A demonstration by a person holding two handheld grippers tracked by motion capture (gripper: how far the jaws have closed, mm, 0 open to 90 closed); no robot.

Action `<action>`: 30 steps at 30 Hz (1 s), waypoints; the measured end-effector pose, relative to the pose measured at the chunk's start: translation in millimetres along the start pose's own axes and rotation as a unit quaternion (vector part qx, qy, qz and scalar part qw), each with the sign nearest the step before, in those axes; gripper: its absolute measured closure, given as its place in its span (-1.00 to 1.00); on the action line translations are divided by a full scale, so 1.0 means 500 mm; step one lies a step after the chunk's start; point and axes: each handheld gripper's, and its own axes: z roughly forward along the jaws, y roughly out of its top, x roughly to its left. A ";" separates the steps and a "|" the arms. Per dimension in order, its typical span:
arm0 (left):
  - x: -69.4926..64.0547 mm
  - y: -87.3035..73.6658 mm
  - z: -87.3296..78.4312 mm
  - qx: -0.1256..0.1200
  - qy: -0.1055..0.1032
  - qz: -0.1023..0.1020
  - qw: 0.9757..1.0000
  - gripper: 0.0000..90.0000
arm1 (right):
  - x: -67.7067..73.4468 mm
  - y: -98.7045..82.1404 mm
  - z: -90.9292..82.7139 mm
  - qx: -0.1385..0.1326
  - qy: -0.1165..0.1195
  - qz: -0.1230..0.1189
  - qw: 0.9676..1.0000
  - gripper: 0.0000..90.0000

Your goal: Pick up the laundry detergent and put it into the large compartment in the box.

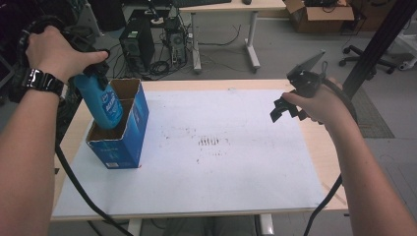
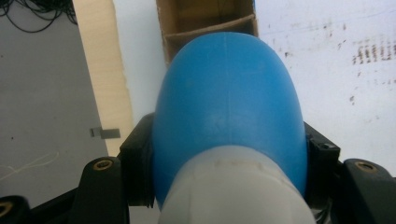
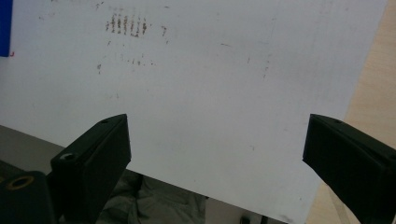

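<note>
Nearest in the high view, two forearms come in from the bottom edge, the left one wearing a black wristwatch [image 1: 42, 81]. A white sheet [image 1: 221, 162] covers most of the wooden worktop [image 1: 328, 167]; smudged dark marks [image 1: 209, 142] sit near the sheet's middle.

The right gripper [image 1: 285, 109] hangs above the worktop's right edge, held in the right hand [image 1: 319, 103]. In the right gripper view its jaws are spread wide with nothing between them, and the white sheet lies below with bare wood at the right.

Toward the worktop's left edge stands a blue cardboard box [image 1: 120, 140], open at the top, with a cardboard divider [image 2: 210, 28] inside it. A blue bottle [image 1: 101, 101] hangs tilted over the box, its lower end at or just inside the opening; how deep it goes cannot be told. The left gripper [image 1: 96, 69], held in the left hand [image 1: 54, 49], pinches the bottle near its upper end. In the left gripper view the jaws press against either side of the bottle's blue shoulder, just above a white neck or cap [image 2: 233, 191].

Beyond the far edge, on the grey floor, are computer towers [image 1: 137, 42] with tangled cables, a second table [image 1: 231, 7], a cardboard carton [image 1: 319, 14], and an office chair base [image 1: 366, 56].
</note>
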 end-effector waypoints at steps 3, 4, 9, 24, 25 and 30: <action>0.002 0.000 0.020 0.005 -0.007 -0.002 1.000 -0.17 | 0.000 -0.002 0.000 0.000 -0.001 0.000 1.000 -0.83; 0.003 0.000 0.029 0.008 -0.008 -0.001 1.000 -0.17 | 0.000 -0.002 0.000 0.000 -0.001 0.000 1.000 -0.83; 0.004 0.001 0.063 0.020 -0.007 -0.001 1.000 -0.17 | -0.003 -0.003 0.002 0.000 -0.003 -0.001 1.000 -0.83; 0.007 0.003 0.152 0.050 -0.011 -0.001 0.999 -0.17 | -0.005 -0.001 0.016 0.007 -0.004 0.000 1.000 -0.83; 0.006 0.003 0.157 0.051 -0.012 -0.002 0.999 -0.17 | -0.005 -0.001 0.016 0.007 -0.004 0.000 1.000 -0.83; 0.006 0.003 0.183 0.061 -0.012 0.000 0.998 -0.17 | -0.007 -0.001 0.020 0.009 -0.005 0.001 1.000 -0.83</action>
